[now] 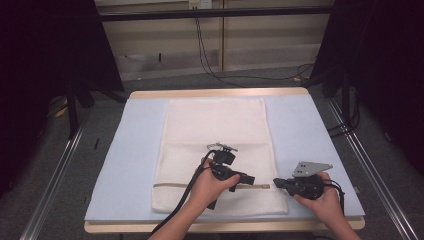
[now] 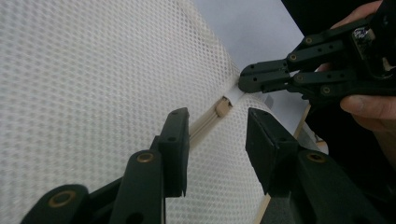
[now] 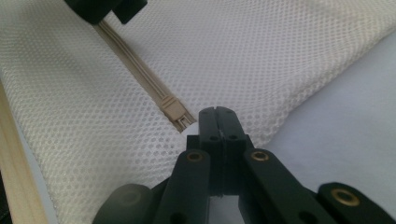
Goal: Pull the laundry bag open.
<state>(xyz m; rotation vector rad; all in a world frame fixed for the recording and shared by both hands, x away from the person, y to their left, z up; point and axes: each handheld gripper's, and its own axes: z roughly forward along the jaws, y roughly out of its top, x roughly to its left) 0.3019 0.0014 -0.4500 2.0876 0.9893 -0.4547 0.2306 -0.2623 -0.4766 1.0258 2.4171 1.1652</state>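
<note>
A white mesh bag lies flat on a blue mat, with a beige zipper running across its near end. My left gripper hovers over the zipper, open, one jaw on either side of the zipper line. The zipper's beige end piece lies just beyond the jaws. My right gripper is at the bag's right edge, shut on the mesh beside the zipper's end. The left gripper view shows the right gripper pinching that edge.
The mat covers a wooden table whose near edge runs close to the zipper. Metal rails flank the table. Cables hang on the wall behind. Bare mat lies left and right of the bag.
</note>
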